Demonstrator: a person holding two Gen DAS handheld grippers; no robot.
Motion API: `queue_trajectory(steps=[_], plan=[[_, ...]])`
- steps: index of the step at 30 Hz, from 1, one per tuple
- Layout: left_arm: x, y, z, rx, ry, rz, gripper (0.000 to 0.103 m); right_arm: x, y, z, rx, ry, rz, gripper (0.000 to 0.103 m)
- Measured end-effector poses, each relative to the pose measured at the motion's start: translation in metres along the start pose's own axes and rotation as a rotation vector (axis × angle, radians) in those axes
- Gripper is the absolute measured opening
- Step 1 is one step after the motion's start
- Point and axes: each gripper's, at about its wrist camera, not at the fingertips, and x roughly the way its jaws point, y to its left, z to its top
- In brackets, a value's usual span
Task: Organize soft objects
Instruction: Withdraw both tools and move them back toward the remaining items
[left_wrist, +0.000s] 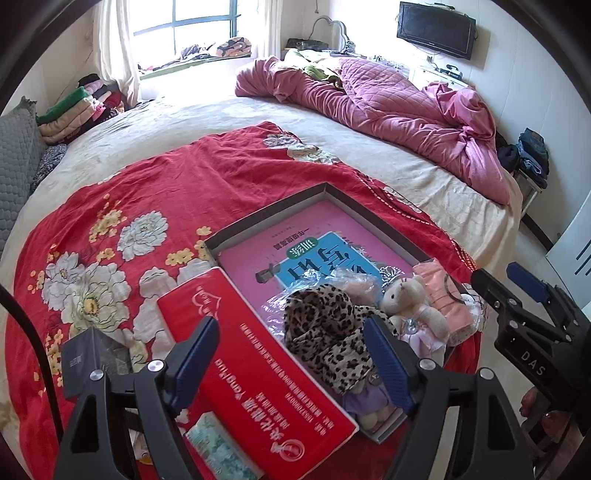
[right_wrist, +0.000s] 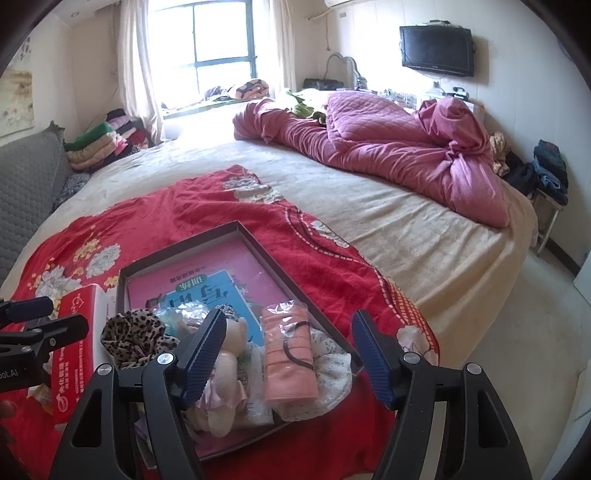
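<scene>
A shallow grey box (left_wrist: 280, 206) (right_wrist: 258, 240) lies on a red floral blanket (left_wrist: 147, 184) (right_wrist: 147, 221) on the bed. In it lie a pink book (left_wrist: 295, 236) (right_wrist: 207, 273), a leopard-print cloth (left_wrist: 325, 325) (right_wrist: 136, 332), a cream teddy bear (left_wrist: 410, 302) (right_wrist: 229, 354), a wrapped pink cloth (left_wrist: 447, 295) (right_wrist: 288, 354) and a white floral cloth (right_wrist: 332, 373). My left gripper (left_wrist: 291, 362) is open above the leopard cloth and a red box (left_wrist: 266, 365) (right_wrist: 79, 332). My right gripper (right_wrist: 288, 354) is open over the pink cloth and also shows in the left wrist view (left_wrist: 517, 291).
A crumpled pink quilt (left_wrist: 388, 107) (right_wrist: 388, 147) lies at the bed's far side. Folded clothes (left_wrist: 81, 107) (right_wrist: 99, 144) are stacked at the far left by a grey headboard (left_wrist: 14, 158). A dark box (left_wrist: 92, 354) and a green packet (left_wrist: 218, 446) lie near my left gripper.
</scene>
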Motion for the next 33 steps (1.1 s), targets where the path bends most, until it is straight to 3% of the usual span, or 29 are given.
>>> queue_trajectory(steps=[22, 33], plan=[[-0.066, 0.068, -0.031, -0.11, -0.054, 0.048, 0.081, -0.071, 0.11, 0.009, -0.249, -0.097, 0.125, 0.073], [-0.093, 0.135, -0.065, -0.179, -0.046, 0.128, 0.081, -0.091, 0.173, -0.012, -0.396, -0.087, 0.191, 0.073]])
